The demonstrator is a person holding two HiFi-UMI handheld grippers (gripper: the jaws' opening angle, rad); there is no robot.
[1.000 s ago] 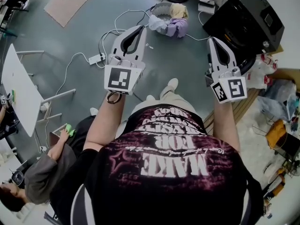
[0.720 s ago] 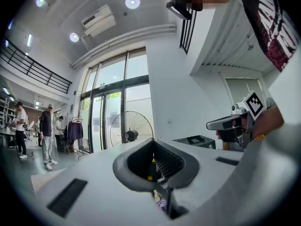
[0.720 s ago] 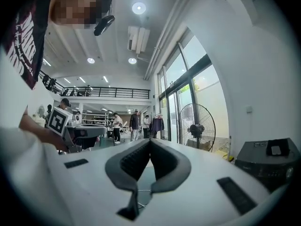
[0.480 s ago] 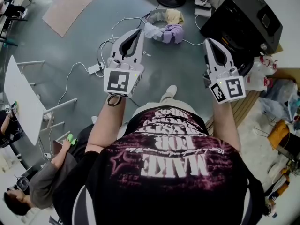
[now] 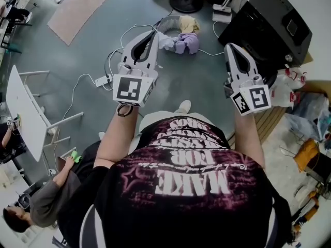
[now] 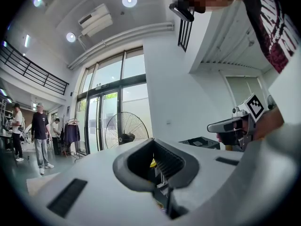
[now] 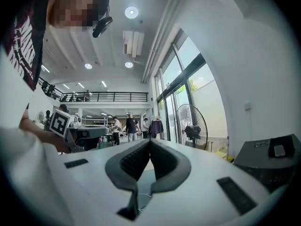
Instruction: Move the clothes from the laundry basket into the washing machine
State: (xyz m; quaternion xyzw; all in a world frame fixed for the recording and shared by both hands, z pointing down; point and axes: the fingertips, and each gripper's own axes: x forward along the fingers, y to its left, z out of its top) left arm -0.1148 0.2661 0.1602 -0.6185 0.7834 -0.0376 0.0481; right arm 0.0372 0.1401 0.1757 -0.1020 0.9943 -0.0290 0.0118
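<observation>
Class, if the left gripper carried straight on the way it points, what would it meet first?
Nothing near. The left gripper points level; the way looks free as far as the standing fan by the white wall, though depth is unclear.

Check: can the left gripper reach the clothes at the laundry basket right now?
Probably not yet. The left gripper is held level, jaws shut and empty, well above the floor where the clothes lie by the laundry basket. Nothing blocks the way; it must drop and open.
</observation>
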